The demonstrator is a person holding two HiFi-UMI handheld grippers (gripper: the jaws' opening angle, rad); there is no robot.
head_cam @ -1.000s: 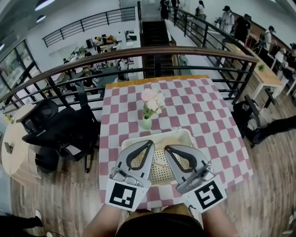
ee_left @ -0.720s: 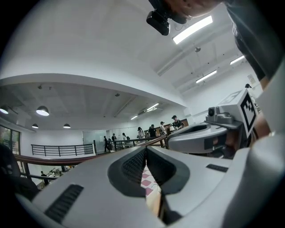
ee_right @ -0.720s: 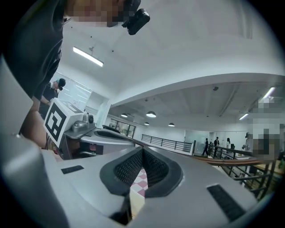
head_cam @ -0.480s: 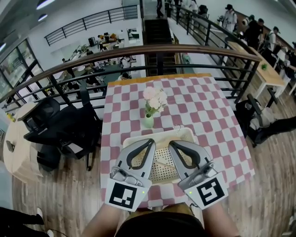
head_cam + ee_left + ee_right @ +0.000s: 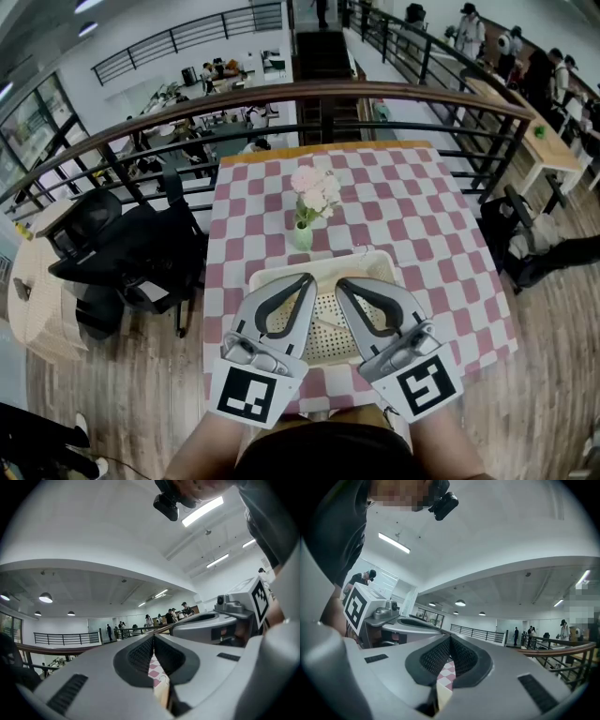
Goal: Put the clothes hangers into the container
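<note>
A cream perforated container stands on the checked table near its front edge. Inside it lies a pale wooden clothes hanger, seen between the grippers; its metal hook shows at the far rim. My left gripper and right gripper hover side by side above the container, both shut and empty. In the left gripper view the left gripper has its jaws meeting, with the hanger's hook below them. In the right gripper view the right gripper is equally closed over the checked cloth.
A green vase of pink flowers stands just beyond the container. The red-and-white tablecloth ends at a railing behind. A black office chair sits left of the table, and a wooden floor lies around it.
Both grippers have stayed where they were, shut. Only the head view has shifted slightly.
</note>
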